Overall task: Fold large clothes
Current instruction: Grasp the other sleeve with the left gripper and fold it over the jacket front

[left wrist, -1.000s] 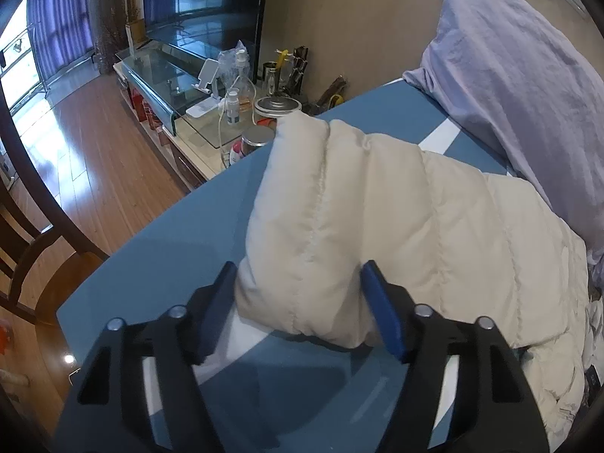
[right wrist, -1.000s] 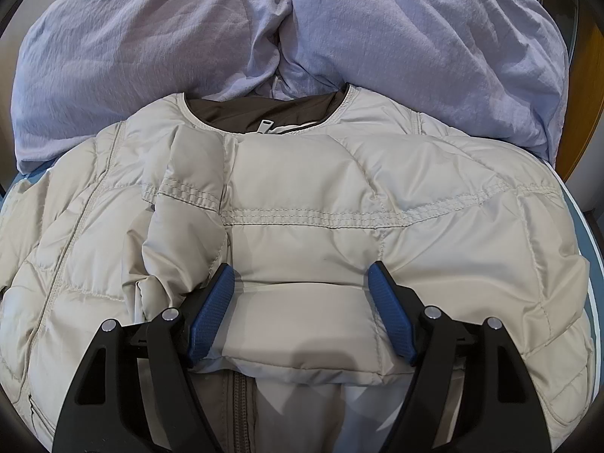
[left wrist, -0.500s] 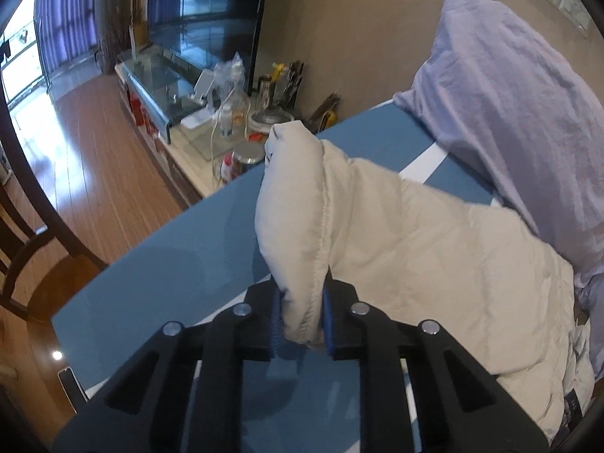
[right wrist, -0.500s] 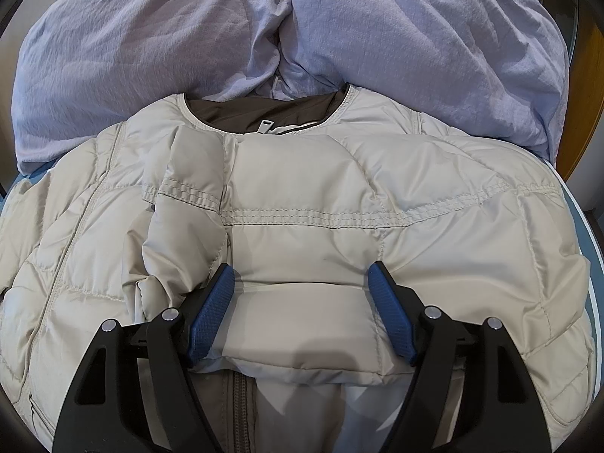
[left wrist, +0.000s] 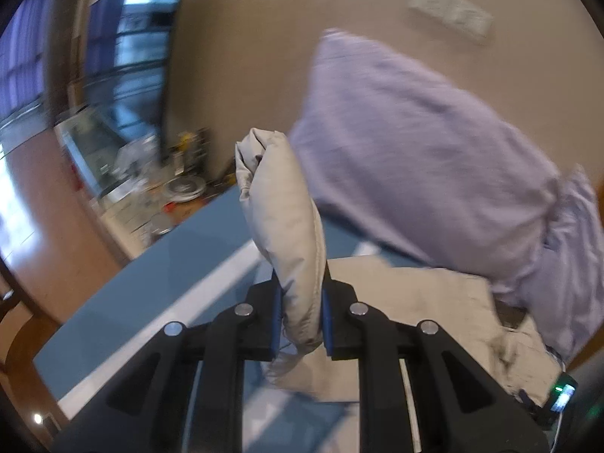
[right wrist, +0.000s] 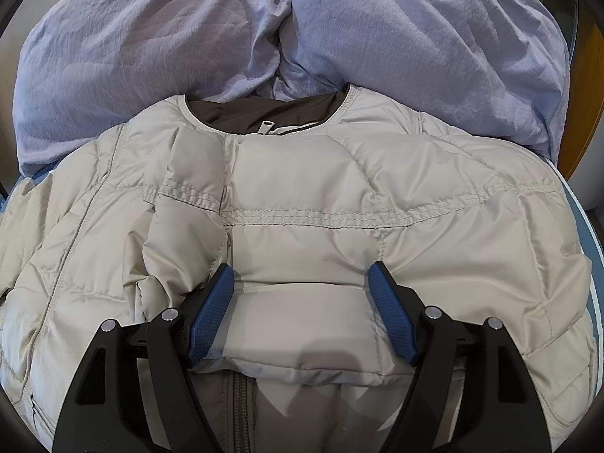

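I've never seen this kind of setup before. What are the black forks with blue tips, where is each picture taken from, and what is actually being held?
They are two hand-held grippers, each carrying a wide-angle camera that looks forward along its jaws. In the left camera's picture, the left gripper is shut on a puffy part of the beige down jacket, raised above the blue surface. In the right camera's picture, the right gripper stands open over the jacket's folded-in sleeve, gripping nothing. Lilac pillows lie behind.

1 jacket (right wrist: 302,204), 2 pillows (right wrist: 151,37), 2 hand-held grippers (right wrist: 302,302)
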The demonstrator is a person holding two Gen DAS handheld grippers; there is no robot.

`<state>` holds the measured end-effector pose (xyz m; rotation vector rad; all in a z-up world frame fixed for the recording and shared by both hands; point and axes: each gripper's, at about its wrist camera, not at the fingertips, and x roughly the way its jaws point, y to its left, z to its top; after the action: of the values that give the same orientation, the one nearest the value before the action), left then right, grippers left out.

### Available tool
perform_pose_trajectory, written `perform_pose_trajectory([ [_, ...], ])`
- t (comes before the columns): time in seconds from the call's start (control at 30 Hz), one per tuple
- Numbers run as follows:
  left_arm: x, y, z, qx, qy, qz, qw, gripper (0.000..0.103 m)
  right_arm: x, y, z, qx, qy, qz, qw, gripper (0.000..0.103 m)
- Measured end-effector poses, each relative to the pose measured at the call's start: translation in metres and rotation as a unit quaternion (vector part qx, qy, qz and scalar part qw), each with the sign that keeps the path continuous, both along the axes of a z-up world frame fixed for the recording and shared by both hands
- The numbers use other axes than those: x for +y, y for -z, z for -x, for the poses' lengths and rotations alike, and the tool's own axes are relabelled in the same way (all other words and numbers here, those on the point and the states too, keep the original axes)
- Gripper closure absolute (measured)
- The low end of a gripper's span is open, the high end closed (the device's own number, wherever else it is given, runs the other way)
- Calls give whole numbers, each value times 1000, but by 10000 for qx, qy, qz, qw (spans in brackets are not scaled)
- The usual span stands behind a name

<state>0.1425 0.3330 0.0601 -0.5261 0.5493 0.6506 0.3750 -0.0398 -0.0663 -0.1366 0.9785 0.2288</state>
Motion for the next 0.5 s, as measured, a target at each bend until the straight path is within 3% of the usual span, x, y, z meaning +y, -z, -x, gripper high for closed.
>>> perform_pose_trajectory([
  [0.2, -59, -27, -44, -251, 828, 11, 9963, 86, 0, 0, -1, 42, -3, -58, 10000, 27],
  [0.5, -141, -25, -90, -226, 1754, 36, 9842, 86, 3, -3, -2, 190, -78, -25, 9998, 27],
])
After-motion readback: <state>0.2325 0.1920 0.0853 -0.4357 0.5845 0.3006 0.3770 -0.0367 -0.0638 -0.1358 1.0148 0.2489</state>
